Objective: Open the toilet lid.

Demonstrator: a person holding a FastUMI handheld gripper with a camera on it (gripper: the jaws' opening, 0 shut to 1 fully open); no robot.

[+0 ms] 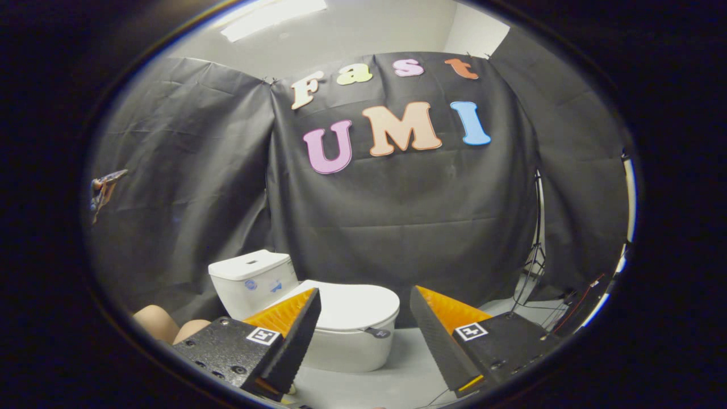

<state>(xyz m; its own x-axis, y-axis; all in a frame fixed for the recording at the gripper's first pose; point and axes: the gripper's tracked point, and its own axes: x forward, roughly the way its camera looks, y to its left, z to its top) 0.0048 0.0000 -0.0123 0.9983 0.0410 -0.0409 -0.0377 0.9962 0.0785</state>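
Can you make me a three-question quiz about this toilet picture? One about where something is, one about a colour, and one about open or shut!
1. Where is the toilet?
A. between the fingers
B. beyond the fingers
C. behind the tripod

2. What colour is the toilet lid?
A. white
B. orange
C. blue

3. How is the lid?
A. lifted upright
B. missing
C. down flat

Answers:
1 B: it stands ahead of the gripper, past the finger tips.
2 A: the lid matches the white tank.
3 C: it lies flat on the bowl; the fingers are spread apart, holding nothing.

Pale grey floor (409, 363) — white toilet (341, 335) on it, tripod foot (525, 284) and cables beyond.
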